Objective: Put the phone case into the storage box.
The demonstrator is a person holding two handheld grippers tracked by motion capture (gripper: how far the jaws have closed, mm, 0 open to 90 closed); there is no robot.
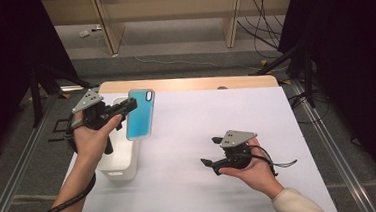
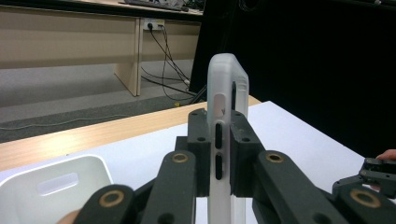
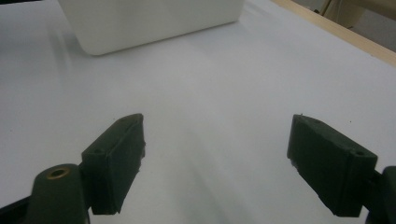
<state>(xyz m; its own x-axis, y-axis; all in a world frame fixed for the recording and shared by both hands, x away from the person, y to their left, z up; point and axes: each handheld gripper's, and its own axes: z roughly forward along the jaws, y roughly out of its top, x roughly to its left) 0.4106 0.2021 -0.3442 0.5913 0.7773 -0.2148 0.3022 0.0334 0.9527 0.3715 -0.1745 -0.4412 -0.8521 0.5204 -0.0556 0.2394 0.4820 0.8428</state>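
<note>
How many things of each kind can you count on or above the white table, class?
Phone case: 1
White bin: 1
Grippers: 2, the left gripper and the right gripper
Total: 4

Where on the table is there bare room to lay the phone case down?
Bare white table runs between the white bin and the right gripper, and behind that gripper to the far edge. The left edge is crowded: bin, left gripper, phone case.
</note>
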